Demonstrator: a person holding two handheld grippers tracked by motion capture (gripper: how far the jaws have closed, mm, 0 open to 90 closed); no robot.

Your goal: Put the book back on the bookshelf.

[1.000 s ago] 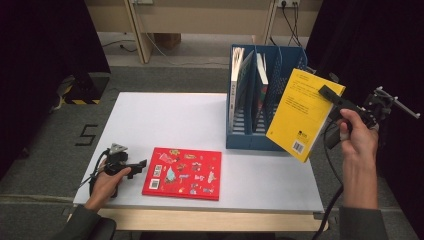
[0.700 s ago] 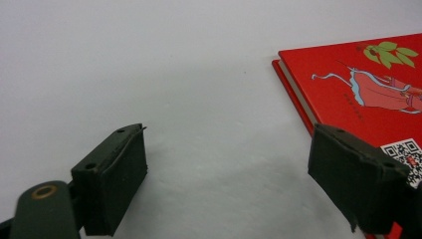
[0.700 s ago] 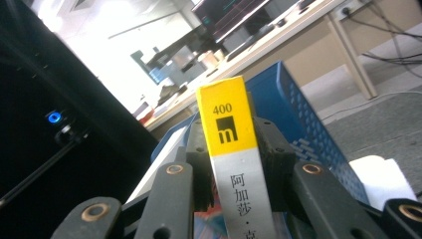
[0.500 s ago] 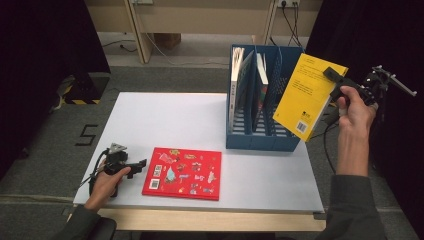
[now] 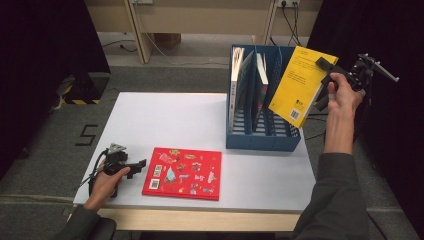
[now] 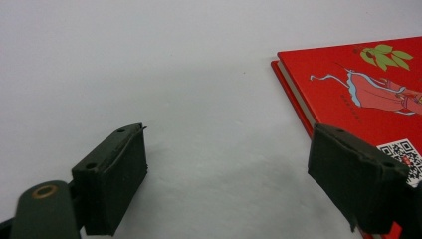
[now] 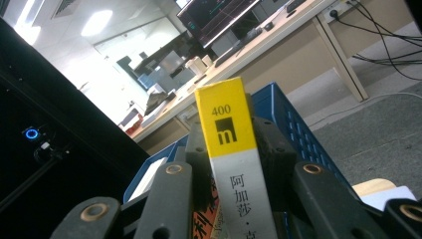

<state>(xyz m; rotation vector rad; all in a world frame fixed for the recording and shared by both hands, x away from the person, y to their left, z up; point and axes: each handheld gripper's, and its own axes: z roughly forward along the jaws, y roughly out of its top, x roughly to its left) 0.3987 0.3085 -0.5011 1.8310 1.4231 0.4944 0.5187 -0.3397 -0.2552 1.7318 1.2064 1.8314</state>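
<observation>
The right gripper (image 5: 326, 70) is raised above the right end of the white table (image 5: 165, 120), its two black jaws pinching a thin yellow paperback book (image 5: 301, 85) by the spine edge. In the right gripper view the jaws press on both sides of the book's yellow-and-white spine (image 7: 234, 164), which stands upright between them. The book hangs tilted in the air, its lower corner over the right-hand slots of the blue plastic file rack (image 5: 262, 135), which stands on the table's far right part; whether the corner touches the rack is hard to tell from above. Two other books (image 5: 240, 75) stand upright in the rack's left slots.

The left gripper (image 5: 134, 165) rests low at the near left edge of the table, held in the person's left hand (image 5: 105, 182). Its jaws are spread wide with nothing between them; bare tabletop (image 6: 199, 124) shows in the gap. A flat red hardcover picture book (image 5: 182, 172) lies on the table just beside it, with one jaw over the book's near corner (image 6: 358, 94) in the left gripper view.
</observation>
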